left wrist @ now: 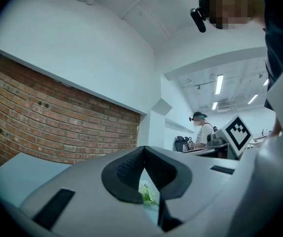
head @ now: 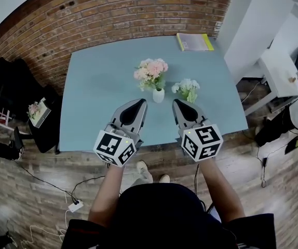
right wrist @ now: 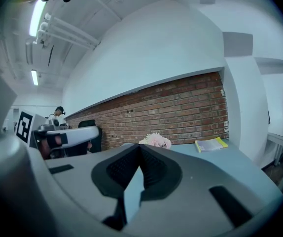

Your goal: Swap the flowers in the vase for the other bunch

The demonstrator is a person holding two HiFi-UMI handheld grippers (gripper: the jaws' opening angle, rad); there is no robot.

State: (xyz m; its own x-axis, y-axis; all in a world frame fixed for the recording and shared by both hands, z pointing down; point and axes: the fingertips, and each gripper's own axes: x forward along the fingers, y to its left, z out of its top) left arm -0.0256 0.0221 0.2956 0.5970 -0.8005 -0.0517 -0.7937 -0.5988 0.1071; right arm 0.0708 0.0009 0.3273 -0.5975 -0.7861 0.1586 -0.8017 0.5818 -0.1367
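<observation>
Red brick wall [head: 86, 14] is curving behind a pale blue table [head: 97, 87], with wood-patterned floor showing around it. Both grippers are hovering side by side over the table's near edge, each pointing away from the person and toward the flowers.

The left gripper [head: 140, 103] is showing its jaws pressed together at the tips, with nothing clamped between them. In the left gripper view, that gripper [left wrist: 144, 151] is meeting at the tip, and only a narrow slit is opening lower down. Pale green leaves [left wrist: 149, 195] are showing through the slit, though which bunch they belong to cannot be told. The right gripper [head: 177, 104] is likewise closed and carrying nothing. In the right gripper view, its tips [right wrist: 139, 148] are touching above the same kind of slit.

A small white vase [head: 158, 95] is standing on the table just ahead of the two tips and between them. The pink flowers [head: 150, 71] are sitting in it, rising just beyond the left gripper's tip. In the right gripper view the pink flowers [right wrist: 155, 140] are peeking over the closed jaws. The white bunch [head: 186, 88] is resting on the table just ahead of the right gripper and beside the vase, apart from both tools.

A yellow-edged booklet [head: 194, 41] is lying at the table's far edge, well beyond the right gripper. White furniture [head: 253, 25] is standing off to that gripper's right, and a black chair [head: 9, 82] is sitting well out to the left gripper's left.
</observation>
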